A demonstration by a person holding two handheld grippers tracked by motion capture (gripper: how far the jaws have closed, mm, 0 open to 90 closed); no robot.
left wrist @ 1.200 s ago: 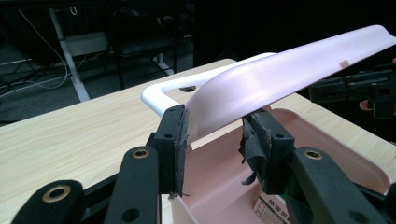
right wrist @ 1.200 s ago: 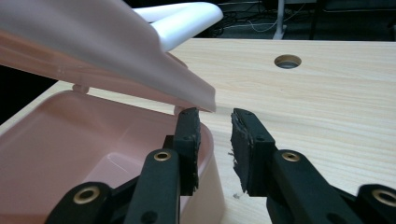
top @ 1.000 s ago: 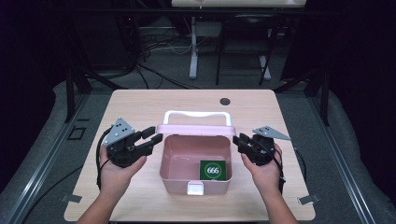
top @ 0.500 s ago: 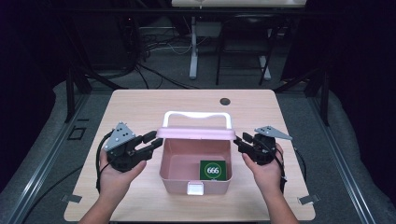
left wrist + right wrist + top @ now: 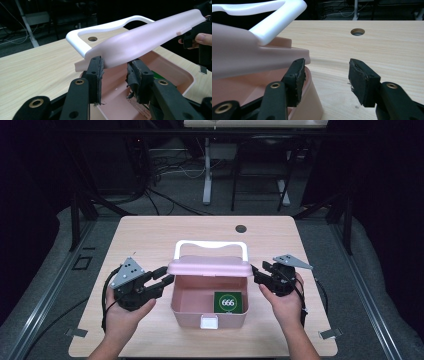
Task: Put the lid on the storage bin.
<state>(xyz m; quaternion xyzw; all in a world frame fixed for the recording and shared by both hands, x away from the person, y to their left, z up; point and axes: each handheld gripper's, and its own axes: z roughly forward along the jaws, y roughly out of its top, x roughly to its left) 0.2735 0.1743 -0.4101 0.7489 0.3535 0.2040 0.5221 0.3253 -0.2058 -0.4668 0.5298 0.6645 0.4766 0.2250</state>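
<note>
A pink box (image 5: 183,306) stands on the table with a green card marked 666 (image 5: 227,302) inside. Its pink lid (image 5: 209,267) with a white handle (image 5: 210,243) hangs tilted, half lowered over the box. My left gripper (image 5: 167,276) is at the lid's left end. In the left gripper view the lid (image 5: 145,40) runs between the pads of the left gripper (image 5: 115,70), which pinch it; the jaws have just eased slightly. My right gripper (image 5: 325,72) has just been opening beside the lid's (image 5: 249,57) right corner, with bare table between its pads.
The wooden table (image 5: 150,240) has a round cable hole (image 5: 241,228) at the back. A white latch (image 5: 208,322) sits on the box's front wall. Black frame rails and cables run along the floor around the table.
The lid has swung down from standing upright behind the box to half lowered over it. The right gripper's jaws have spread apart. Both hands stayed beside the box.
</note>
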